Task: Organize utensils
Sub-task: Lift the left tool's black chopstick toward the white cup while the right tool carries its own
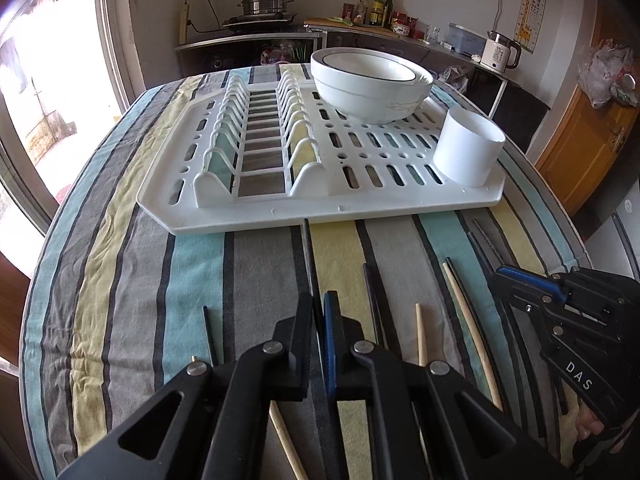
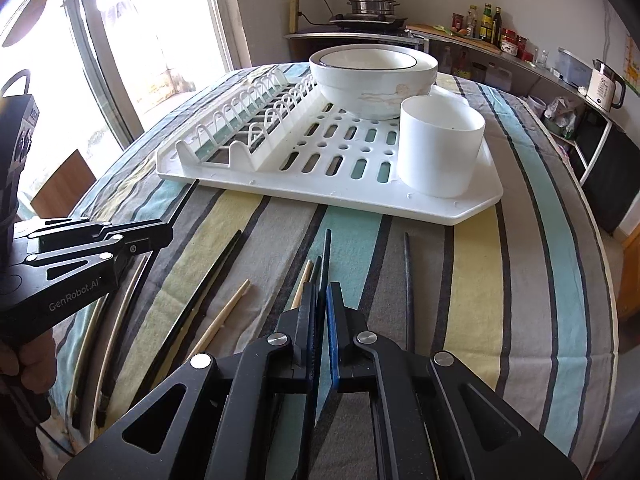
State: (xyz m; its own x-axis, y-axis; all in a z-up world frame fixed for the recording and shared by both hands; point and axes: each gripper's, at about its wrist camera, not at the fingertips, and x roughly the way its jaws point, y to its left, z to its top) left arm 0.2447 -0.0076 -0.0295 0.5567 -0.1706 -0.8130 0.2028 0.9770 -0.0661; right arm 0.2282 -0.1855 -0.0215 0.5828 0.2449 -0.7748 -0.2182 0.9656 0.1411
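Down on the striped tablecloth (image 1: pixel 120 280), black and wooden chopsticks lie scattered in front of the white dish rack (image 1: pixel 320 200). Left gripper (image 1: pixel 318 308) is clamped on a black chopstick (image 1: pixel 307 248); right gripper (image 2: pixel 322 296) is likewise closed on another black chopstick (image 2: pixel 327 252). A white utensil cup (image 2: pixel 438 148) stands upright on the rack's near right corner, beside stacked bowls (image 2: pixel 372 80)

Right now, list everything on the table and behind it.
White plastic dish rack: one, on the striped tablecloth.
White ceramic bowls: two, nested, on the rack.
White plastic cylinder cup: one, rack's near right corner.
Black chopsticks: several, on the cloth.
Pale wooden chopsticks: several, among them.
Steel steamer pot: one, back counter.
White kettle: one, counter.
Left gripper: shut on a black chopstick.
Right gripper: shut on a black chopstick.
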